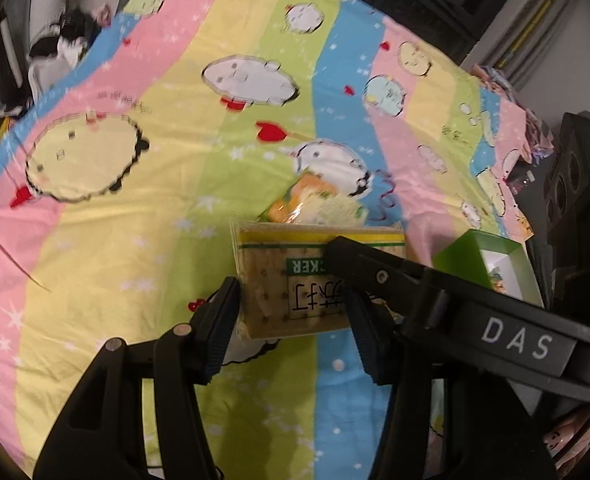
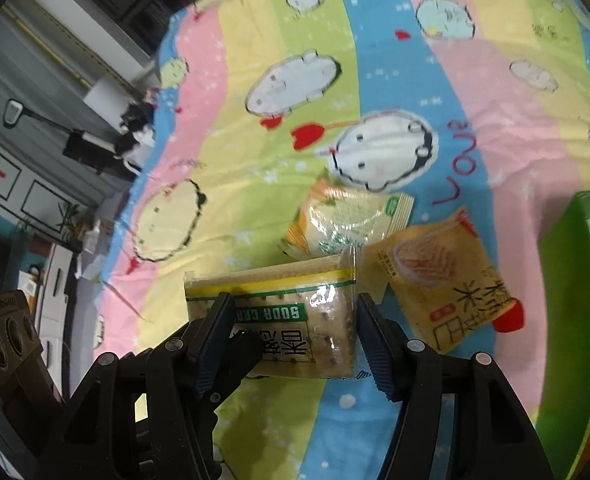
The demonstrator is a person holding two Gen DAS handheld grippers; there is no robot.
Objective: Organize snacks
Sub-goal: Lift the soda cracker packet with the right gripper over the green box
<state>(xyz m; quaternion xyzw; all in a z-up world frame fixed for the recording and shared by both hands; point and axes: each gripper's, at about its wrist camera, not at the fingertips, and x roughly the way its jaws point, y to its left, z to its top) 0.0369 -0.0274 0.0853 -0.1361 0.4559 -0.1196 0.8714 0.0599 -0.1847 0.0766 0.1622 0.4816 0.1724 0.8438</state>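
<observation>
A clear-wrapped soda cracker pack (image 1: 271, 280) sits between the pads of my left gripper (image 1: 291, 292), which is shut on its two sides. A black finger (image 1: 395, 276) of the right gripper lies across the pack's right end. In the right wrist view the same kind of cracker pack (image 2: 327, 320) is pinched by my right gripper (image 2: 295, 300), with both pads against its ends. A dark finger (image 2: 243, 350) of the left gripper reaches in over the pack's lower left. Whether this is one pack or two, I cannot tell.
A green-and-white snack bag (image 2: 347, 220) and an orange snack pack (image 2: 443, 280) lie just beyond on the striped cartoon bedsheet (image 2: 495, 100). An open green box (image 2: 567, 280) stands at the right, also seen as the green box (image 1: 487, 264). Furniture edges the sheet's far left.
</observation>
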